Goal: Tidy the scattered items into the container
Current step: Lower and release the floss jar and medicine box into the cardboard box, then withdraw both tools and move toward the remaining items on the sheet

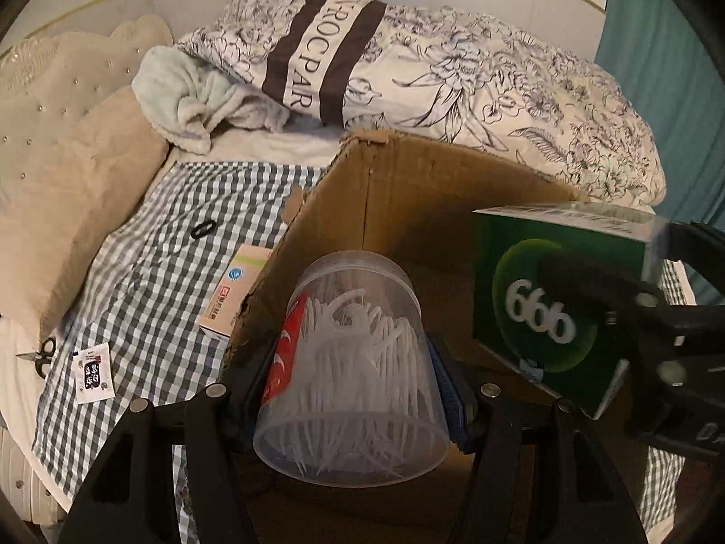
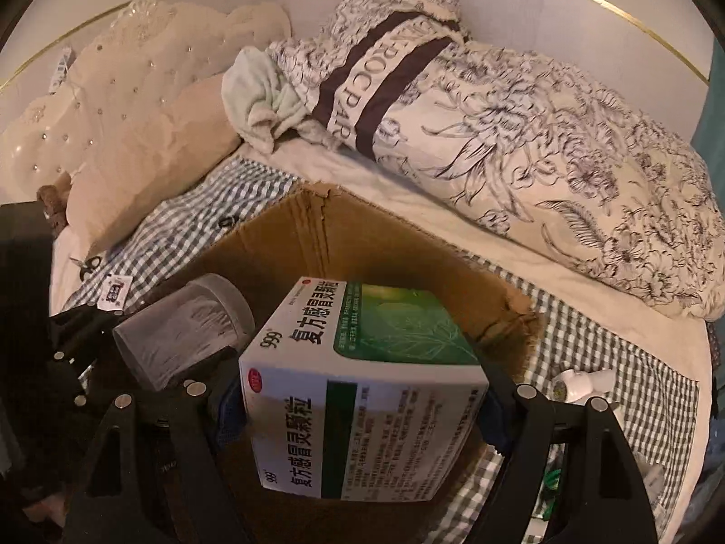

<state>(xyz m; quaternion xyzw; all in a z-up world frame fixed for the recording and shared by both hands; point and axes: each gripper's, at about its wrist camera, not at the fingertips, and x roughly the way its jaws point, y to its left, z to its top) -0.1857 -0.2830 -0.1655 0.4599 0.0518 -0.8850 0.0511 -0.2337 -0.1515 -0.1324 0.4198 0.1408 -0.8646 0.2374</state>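
Observation:
An open cardboard box (image 1: pixel 408 181) (image 2: pixel 290 235) stands on the checked cloth on the bed. My left gripper (image 1: pixel 358 390) is shut on a clear plastic jar of white floss picks (image 1: pixel 353 362) (image 2: pixel 181 326), held over the box's opening. My right gripper (image 2: pixel 362 403) is shut on a green and white medicine carton (image 2: pixel 362 390) (image 1: pixel 553 299), also above the box, to the right of the jar. Loose on the cloth lie a small pink medicine box (image 1: pixel 235 290), a black hair tie (image 1: pixel 202 229), a white sachet (image 1: pixel 93 369) and small scissors (image 1: pixel 43 353).
A floral duvet (image 1: pixel 498 81) and a pale green towel (image 1: pixel 190 95) are heaped behind the box. A beige pillow (image 1: pixel 77 181) and a tufted headboard (image 2: pixel 90 104) lie left. A small white object (image 2: pixel 584 383) sits on the cloth right of the box.

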